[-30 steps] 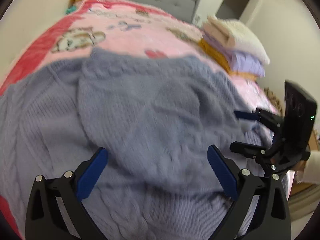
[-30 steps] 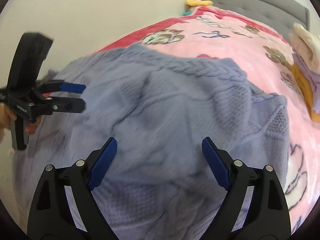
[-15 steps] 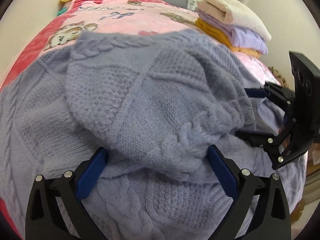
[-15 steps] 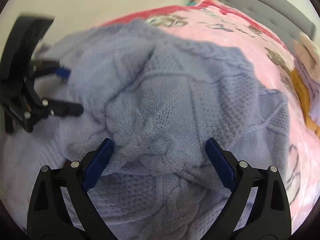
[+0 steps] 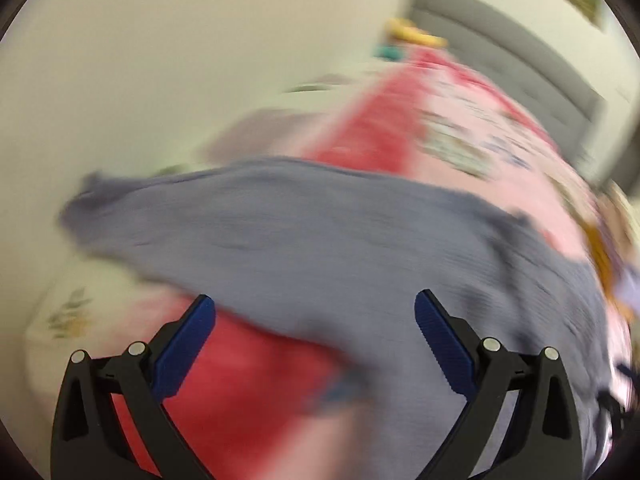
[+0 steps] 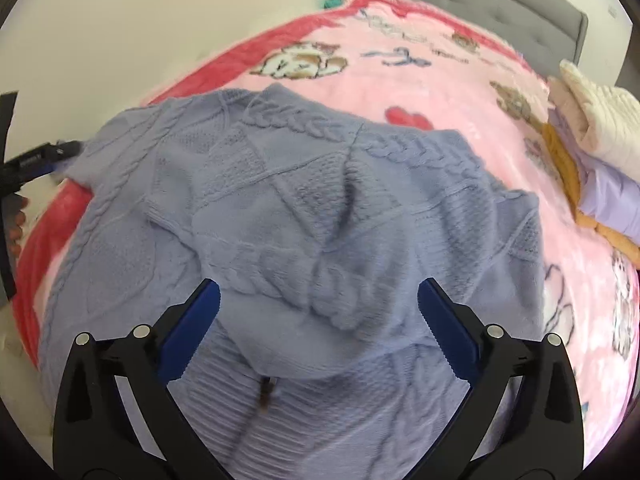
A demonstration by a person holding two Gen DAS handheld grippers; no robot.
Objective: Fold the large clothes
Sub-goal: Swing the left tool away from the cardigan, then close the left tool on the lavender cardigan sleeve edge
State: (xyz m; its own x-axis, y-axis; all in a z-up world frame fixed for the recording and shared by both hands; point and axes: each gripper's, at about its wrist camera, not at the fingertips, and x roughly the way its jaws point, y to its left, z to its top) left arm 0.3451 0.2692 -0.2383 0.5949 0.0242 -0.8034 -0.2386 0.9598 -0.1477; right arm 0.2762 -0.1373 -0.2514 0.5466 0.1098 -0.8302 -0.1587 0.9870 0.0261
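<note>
The sweater (image 6: 304,216) lies spread across the pink blanket (image 6: 460,92) on the bed, its long axis running from lower centre toward the upper left of the right wrist view. The right hand-held gripper (image 6: 319,328) hangs just above the folded bulge, jaws wide after opening, nothing between them. The left hand-held gripper (image 5: 315,334), also wide and empty, sits over the sweater's left edge. Open blanket lies beyond, folded clothes (image 6: 596,148) at right.

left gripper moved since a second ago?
Yes. In the right wrist view the left gripper has swung out to the sweater's left edge, by the blanket's red border.
</note>
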